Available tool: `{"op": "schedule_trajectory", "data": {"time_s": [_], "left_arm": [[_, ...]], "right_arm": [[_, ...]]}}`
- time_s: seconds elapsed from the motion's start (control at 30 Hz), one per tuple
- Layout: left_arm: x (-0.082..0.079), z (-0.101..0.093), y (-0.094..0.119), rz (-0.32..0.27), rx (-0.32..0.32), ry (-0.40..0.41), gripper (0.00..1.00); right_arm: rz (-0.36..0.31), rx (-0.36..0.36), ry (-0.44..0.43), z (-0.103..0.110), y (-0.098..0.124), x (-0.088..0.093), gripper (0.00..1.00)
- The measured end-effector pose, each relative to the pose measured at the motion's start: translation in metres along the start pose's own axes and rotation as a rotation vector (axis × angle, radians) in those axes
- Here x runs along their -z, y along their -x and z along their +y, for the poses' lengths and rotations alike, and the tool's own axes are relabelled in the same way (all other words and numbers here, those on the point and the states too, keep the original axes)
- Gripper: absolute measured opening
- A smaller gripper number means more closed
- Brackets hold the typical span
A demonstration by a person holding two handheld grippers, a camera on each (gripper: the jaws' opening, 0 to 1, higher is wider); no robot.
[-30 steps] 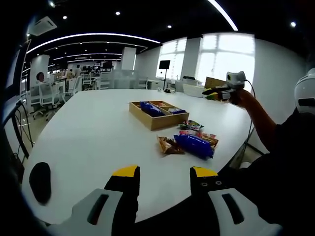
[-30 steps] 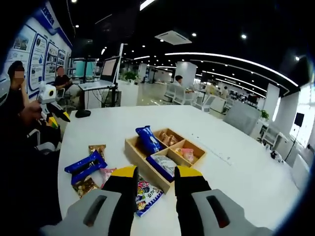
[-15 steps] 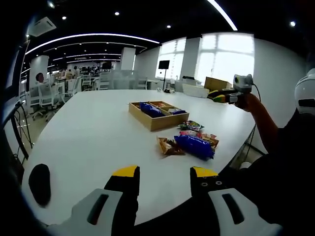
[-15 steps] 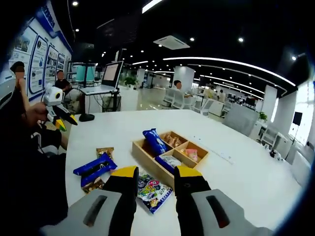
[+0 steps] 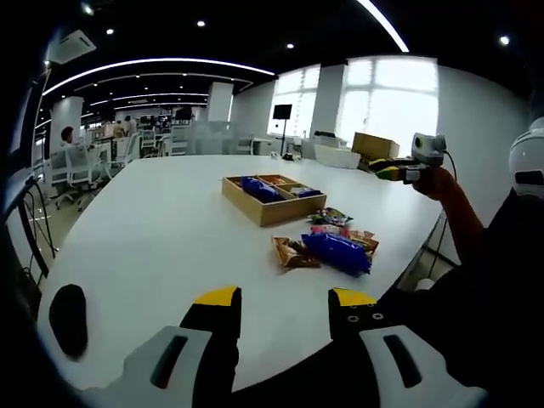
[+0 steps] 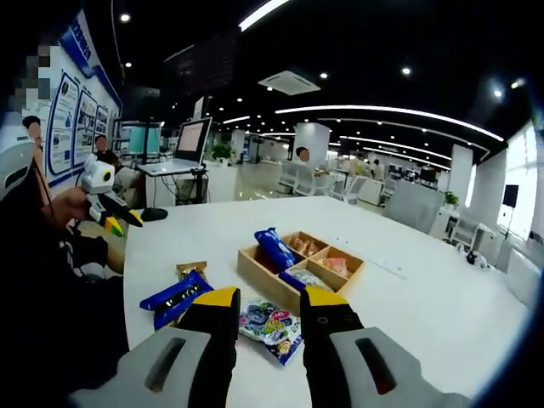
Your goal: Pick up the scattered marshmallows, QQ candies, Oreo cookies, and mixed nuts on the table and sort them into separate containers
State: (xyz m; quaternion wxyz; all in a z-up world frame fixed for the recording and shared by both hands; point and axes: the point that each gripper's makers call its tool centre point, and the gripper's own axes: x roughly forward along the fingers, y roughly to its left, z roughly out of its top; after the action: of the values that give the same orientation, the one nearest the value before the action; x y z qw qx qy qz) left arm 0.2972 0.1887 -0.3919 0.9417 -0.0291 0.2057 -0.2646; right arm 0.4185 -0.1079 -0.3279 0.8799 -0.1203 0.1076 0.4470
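A wooden divided tray (image 5: 274, 208) stands mid-table and holds a blue Oreo pack (image 5: 255, 188) and other snack bags. In front of it lie another blue Oreo pack (image 5: 336, 252), a brown nut packet (image 5: 293, 252) and a colourful candy bag (image 5: 330, 218). My left gripper (image 5: 285, 297) is open over the near table edge, well short of them. In the right gripper view the tray (image 6: 265, 277), the loose Oreo pack (image 6: 177, 296) and the candy bag (image 6: 272, 323) lie ahead. My right gripper (image 6: 270, 299) is open above the candy bag with nothing between its jaws.
A black oval object (image 5: 68, 311) lies on the white table (image 5: 153, 229) near its left edge. The other gripper (image 6: 106, 204) is held up at the left, over the table's end. Office desks, chairs and people sit far behind.
The right gripper has drawn back and away from the pile, so the tray and candy bag look farther off. The left gripper and the snacks have not moved.
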Motion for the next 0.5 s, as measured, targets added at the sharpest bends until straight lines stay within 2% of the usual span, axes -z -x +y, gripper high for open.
{"op": "schedule_trajectory", "data": {"time_s": [0.27,0.33,0.4,0.5], "left_arm": [[-0.004,-0.003,-0.006,-0.007,0.016,-0.012,0.46],[-0.005,-0.004,-0.009,-0.004,0.022,-0.016,0.46],[-0.005,-0.006,-0.012,-0.001,0.027,-0.021,0.46],[-0.006,-0.009,-0.016,0.004,0.036,-0.031,0.46]], "right_arm": [[-0.005,0.018,-0.002,0.006,0.014,0.008,0.25],[-0.007,0.021,-0.002,0.011,0.022,0.012,0.25],[-0.003,0.052,-0.016,0.010,0.030,0.018,0.25],[-0.004,0.045,-0.030,0.018,0.033,0.024,0.25]]}}
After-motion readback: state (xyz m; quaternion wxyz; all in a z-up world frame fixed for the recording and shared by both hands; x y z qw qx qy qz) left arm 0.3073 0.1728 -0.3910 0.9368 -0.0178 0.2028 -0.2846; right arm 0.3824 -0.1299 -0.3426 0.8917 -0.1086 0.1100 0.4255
